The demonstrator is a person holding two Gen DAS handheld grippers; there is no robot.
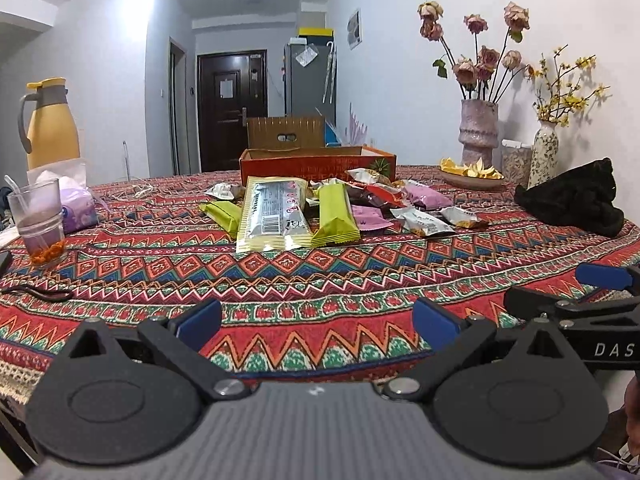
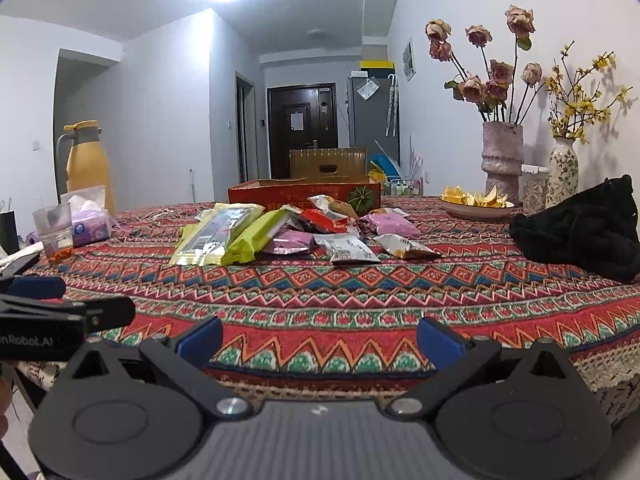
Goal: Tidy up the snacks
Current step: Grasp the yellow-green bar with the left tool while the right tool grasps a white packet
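Observation:
A heap of snack packets [image 1: 320, 208] [image 2: 288, 232] lies mid-table in front of a shallow red cardboard box [image 1: 316, 162] [image 2: 304, 196]. A long silver and yellow packet [image 1: 272, 212] [image 2: 216, 232] lies beside green bars [image 1: 336, 216] [image 2: 256, 236]; pink, red and silver packets [image 2: 348, 246] spread to the right. My left gripper [image 1: 316, 322] hovers open over the near table edge, well short of the heap. My right gripper [image 2: 320, 340] is open too, at the near edge, nothing between its fingers. Each gripper shows at the side of the other's view.
A patterned tablecloth [image 1: 280, 276] covers the table. At left stand a yellow jug [image 1: 50, 124], a tissue pack [image 1: 76, 204] and a glass [image 1: 38, 220]. At right are two vases of flowers [image 1: 480, 132], a bowl of orange peel [image 1: 470, 174] and a black cloth bundle [image 1: 576, 198].

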